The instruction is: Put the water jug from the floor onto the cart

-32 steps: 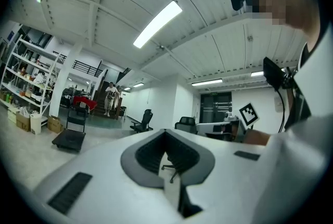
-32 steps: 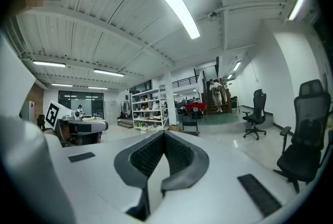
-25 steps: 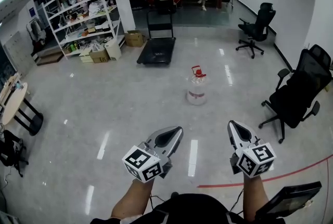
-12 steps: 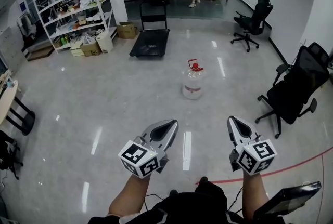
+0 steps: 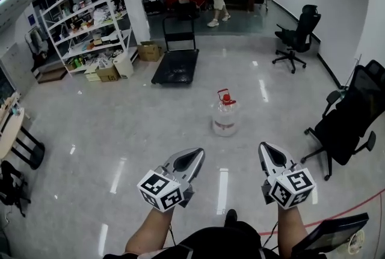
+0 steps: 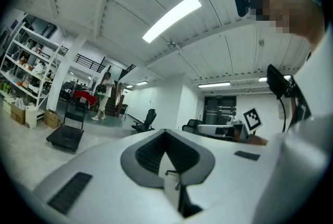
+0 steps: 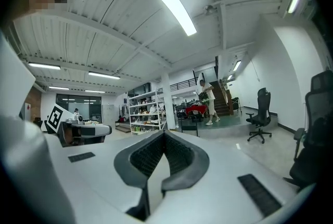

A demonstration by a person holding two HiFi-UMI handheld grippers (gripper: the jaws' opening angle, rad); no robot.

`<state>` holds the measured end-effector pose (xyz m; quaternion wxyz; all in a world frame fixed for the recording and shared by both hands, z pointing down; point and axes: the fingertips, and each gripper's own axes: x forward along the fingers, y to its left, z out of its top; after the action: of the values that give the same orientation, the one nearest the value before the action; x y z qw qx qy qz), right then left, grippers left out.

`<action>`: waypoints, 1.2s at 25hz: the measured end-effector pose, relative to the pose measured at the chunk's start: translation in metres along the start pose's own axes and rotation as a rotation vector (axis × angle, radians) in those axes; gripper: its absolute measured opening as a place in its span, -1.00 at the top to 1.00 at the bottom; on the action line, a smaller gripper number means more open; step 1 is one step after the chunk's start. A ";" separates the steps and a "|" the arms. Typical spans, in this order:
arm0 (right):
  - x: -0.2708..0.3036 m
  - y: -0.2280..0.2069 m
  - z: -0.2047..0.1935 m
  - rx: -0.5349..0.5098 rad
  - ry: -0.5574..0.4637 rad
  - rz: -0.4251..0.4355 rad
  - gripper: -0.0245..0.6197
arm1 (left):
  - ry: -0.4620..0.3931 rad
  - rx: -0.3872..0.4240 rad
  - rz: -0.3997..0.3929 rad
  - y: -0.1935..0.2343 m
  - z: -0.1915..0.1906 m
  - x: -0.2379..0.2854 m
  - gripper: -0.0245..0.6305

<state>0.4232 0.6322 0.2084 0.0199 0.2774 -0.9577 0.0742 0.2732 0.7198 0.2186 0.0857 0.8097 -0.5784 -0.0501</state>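
Water jug (image 5: 225,116) upright mid-floor, well ahead, between lines of left gripper (image 5: 194,157) and right gripper (image 5: 267,153); both closed, empty; neither clearly nearer, seemingly; cart (image 5: 176,65) beyond, leftward.

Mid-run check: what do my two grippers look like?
Left gripper and right gripper match: pale grey tapered fingers with dark grey ribbed pads, and a white cube with black square markers at each rear. Forearms are unsleeved.
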 end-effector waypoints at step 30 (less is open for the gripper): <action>0.350 -0.203 0.052 0.015 0.017 0.004 0.94 | 0.011 0.001 -0.008 0.287 0.059 0.270 0.93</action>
<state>0.2355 0.2698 0.2116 0.0256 0.2751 -0.9574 0.0837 0.0845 0.3696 0.2216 0.0884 0.8123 -0.5747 -0.0457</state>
